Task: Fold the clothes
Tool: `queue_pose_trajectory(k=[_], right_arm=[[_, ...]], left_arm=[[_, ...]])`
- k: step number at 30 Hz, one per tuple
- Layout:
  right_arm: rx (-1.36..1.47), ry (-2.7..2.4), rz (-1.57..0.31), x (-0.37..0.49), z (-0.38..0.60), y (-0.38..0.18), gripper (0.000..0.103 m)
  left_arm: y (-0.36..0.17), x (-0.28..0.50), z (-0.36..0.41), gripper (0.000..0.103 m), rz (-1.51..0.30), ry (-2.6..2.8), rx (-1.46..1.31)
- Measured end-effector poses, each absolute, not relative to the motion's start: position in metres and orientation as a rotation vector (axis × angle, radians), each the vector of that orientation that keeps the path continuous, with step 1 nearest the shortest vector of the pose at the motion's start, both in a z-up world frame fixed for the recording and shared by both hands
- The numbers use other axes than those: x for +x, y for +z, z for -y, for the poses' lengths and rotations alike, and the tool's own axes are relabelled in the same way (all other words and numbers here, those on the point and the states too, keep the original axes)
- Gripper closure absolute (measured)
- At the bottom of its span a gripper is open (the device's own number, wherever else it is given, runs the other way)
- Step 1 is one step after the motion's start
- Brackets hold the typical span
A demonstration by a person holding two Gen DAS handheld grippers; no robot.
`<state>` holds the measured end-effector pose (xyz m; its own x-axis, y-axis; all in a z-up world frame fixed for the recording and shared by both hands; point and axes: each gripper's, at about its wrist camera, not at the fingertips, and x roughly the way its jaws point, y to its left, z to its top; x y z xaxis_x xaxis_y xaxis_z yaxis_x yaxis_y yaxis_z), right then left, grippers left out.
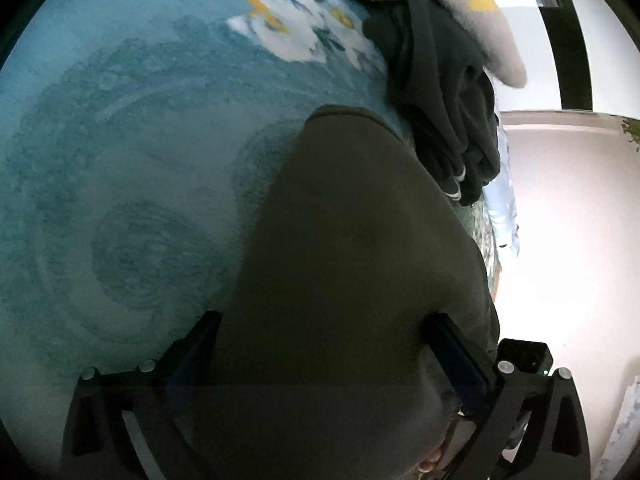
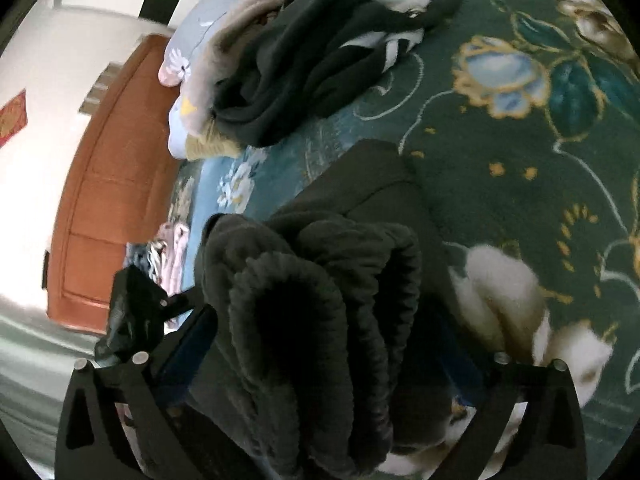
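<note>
Lying across the bed's floral blanket (image 1: 120, 160), the dark olive garment (image 1: 352, 280) sits between the spread jaws of both tongs, and I cannot see either pair of pads pressing on it. From the left tongs (image 1: 320, 340) the cloth shows as one smooth, flat panel ending in a rounded edge. From the right tongs (image 2: 324, 344) its ribbed band is bunched in thick, stacked layers, so this piece looks folded over at least once. Judging by that, the fold on this garment is well along or being set down, though the bundle is not yet squared. Much of the task remains: a heap of unfolded clothes (image 2: 320, 52), black, grey and tan, lies crumpled farther up the bed, apart from the olive piece
</note>
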<state>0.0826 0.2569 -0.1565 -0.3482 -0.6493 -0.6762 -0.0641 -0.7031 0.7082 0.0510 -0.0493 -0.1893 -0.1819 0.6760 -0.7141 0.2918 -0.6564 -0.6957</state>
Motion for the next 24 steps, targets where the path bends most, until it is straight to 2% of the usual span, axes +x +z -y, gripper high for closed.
queue_pose_trajectory(k=[9,13,14,16,18,21,24], right_arm=[[1.480,-2.219,0.895,0.091,-0.246,-0.153,0.000],[1.465,-2.225,0.971,0.096,-0.246,-0.145,0.002],[1.460,-2.222,0.993,0.098,-0.246,-0.143,0.007],[1.450,-2.217,1.034,0.101,-0.247,-0.138,0.011],[1.457,-2.226,1.042,0.102,-0.247,-0.131,0.024],[1.440,-2.238,1.067,0.106,-0.252,-0.115,0.037],[1.391,-2.250,1.037,0.104,-0.247,-0.091,0.038]], left_arm=[[-0.194,0.055,0.049,0.000,1.164,1.882,-1.827],[-0.184,0.060,0.047,0.011,1.119,1.921,-1.810],[-0.181,0.061,0.047,0.016,1.111,1.930,-1.802],[-0.175,0.064,0.049,0.024,1.118,1.944,-1.774],[-0.168,0.067,0.051,0.033,1.134,1.950,-1.737],[-0.157,0.074,0.052,0.037,1.164,1.957,-1.670],[-0.144,0.076,0.056,0.039,1.184,1.970,-1.590]])
